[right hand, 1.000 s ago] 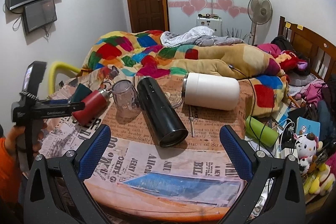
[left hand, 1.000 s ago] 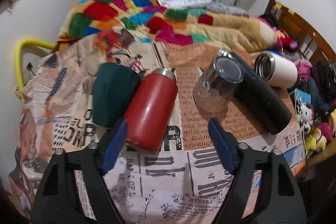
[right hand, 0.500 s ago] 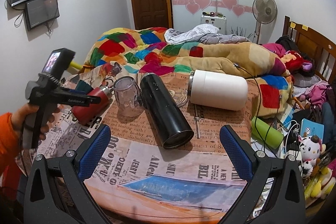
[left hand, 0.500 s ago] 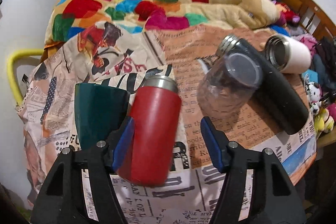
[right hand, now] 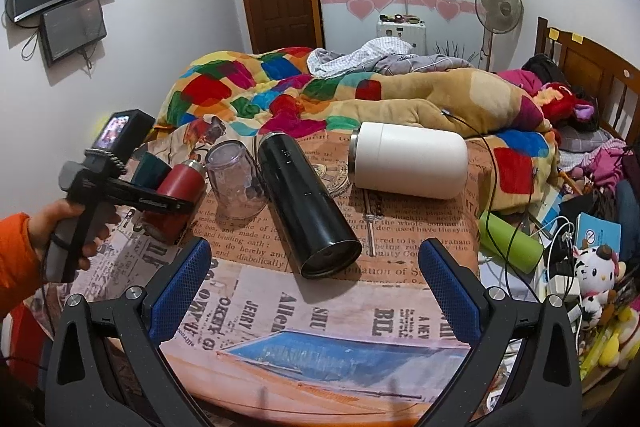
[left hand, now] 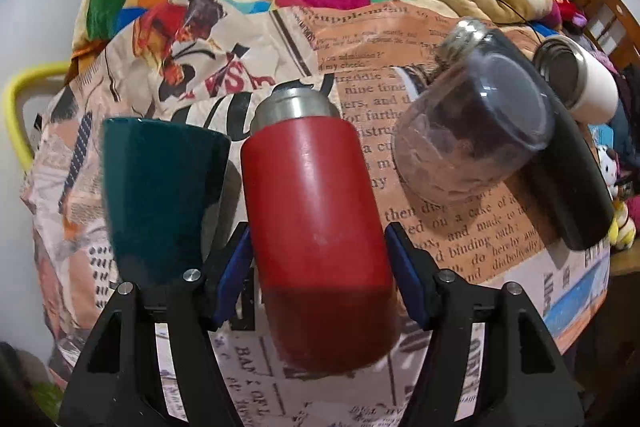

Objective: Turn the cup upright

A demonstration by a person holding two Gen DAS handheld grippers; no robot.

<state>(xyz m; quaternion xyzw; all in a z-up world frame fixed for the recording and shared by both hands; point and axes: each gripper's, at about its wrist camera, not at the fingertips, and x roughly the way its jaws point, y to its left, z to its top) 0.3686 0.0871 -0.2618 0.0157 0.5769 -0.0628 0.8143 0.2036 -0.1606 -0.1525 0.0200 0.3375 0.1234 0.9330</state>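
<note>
A red cup (left hand: 316,227) with a steel rim lies on its side on the newspaper-covered table (left hand: 460,227), rim pointing away. My left gripper (left hand: 320,267) is open, its blue pads on either side of the cup's lower body; contact is unclear. In the right wrist view the red cup (right hand: 178,187) sits at the table's left under the left gripper (right hand: 160,205). My right gripper (right hand: 314,283) is open and empty above the table's near edge.
A dark green cup (left hand: 160,195) lies left of the red one. A clear cup (left hand: 472,131), a black flask (right hand: 308,207) and a white tumbler (right hand: 408,161) lie to the right. A quilt-covered bed (right hand: 320,95) is behind; clutter (right hand: 580,247) lies at right.
My left gripper has moved forward and down so its pads now straddle the red cup. The right gripper has barely moved.
</note>
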